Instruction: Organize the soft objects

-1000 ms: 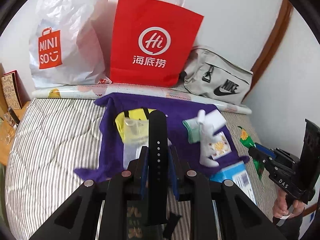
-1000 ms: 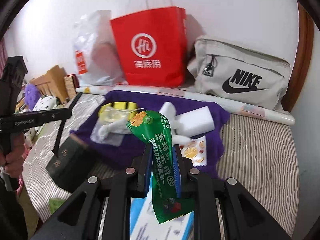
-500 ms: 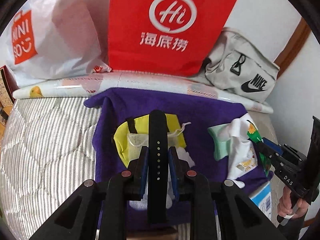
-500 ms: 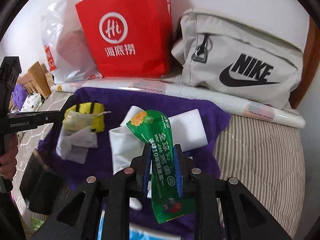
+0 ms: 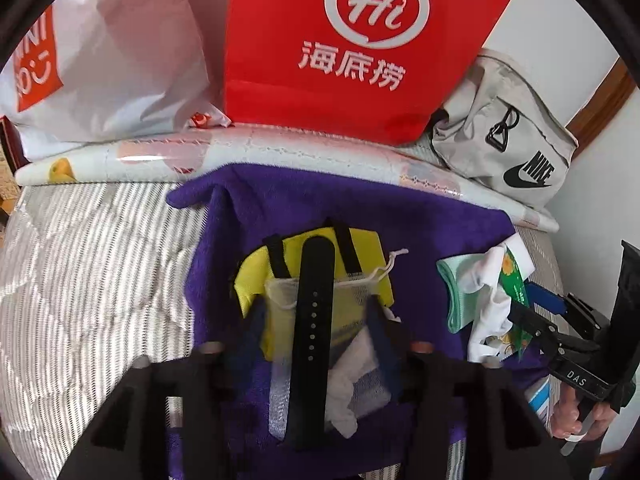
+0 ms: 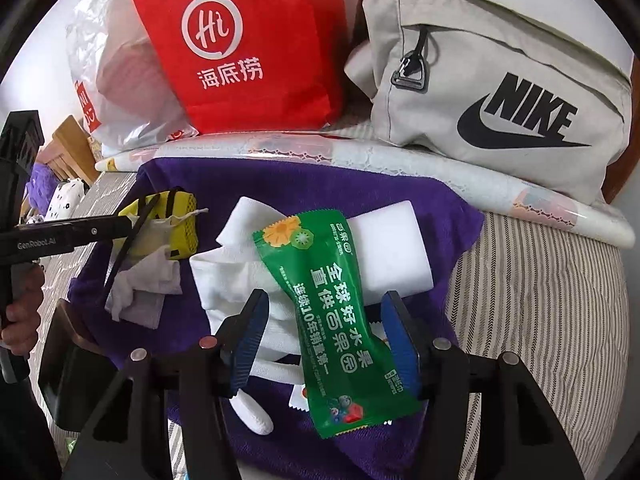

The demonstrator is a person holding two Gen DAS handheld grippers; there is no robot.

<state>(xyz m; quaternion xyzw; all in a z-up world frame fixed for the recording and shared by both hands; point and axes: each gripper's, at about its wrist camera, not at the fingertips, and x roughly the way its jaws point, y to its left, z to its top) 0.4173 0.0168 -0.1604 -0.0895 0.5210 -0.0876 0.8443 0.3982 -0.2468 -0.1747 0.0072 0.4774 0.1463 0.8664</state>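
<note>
A purple towel [image 5: 420,240] lies on the striped bed and also shows in the right wrist view [image 6: 320,188]. My left gripper [image 5: 314,320] is open, its jaws wide apart; a black strap [image 5: 314,312] stands between them over a yellow pouch [image 5: 368,252] and a mesh bag [image 5: 348,300]. My right gripper [image 6: 322,340] is open; a green snack packet [image 6: 332,320] lies between its jaws on a white sock [image 6: 236,272] and a white sponge [image 6: 394,248].
A red paper bag [image 5: 352,48], a white Miniso bag [image 5: 100,60] and a grey Nike pouch [image 6: 500,92] stand along the wall behind a rolled mat [image 5: 280,152]. A dark box [image 6: 68,372] sits at the towel's left edge.
Both grippers have opened, letting go of the black strap and the green packet. Both moved forward over the towel.
</note>
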